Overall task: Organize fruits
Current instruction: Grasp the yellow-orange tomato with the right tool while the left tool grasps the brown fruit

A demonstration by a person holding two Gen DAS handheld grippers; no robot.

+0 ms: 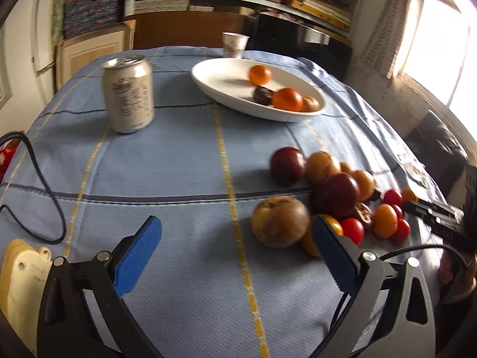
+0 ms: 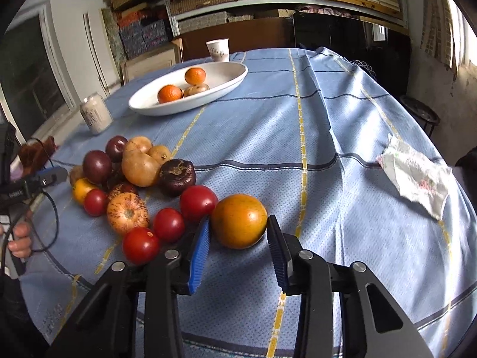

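Note:
A white oval bowl at the table's far side holds two oranges and a couple of darker fruits. Loose fruits lie heaped on the blue cloth: purple plums, a brown apple-like fruit, red tomatoes. My left gripper stands wide open over bare cloth, and the brown fruit lies just inside its right finger. My right gripper has a round orange fruit between its blue pads, which touch both its sides; the fruit rests on the cloth.
A drink can stands at the left and a paper cup behind the bowl. A crumpled napkin lies at the right. A black cable trails along the left edge. Shelves and cabinets back the table.

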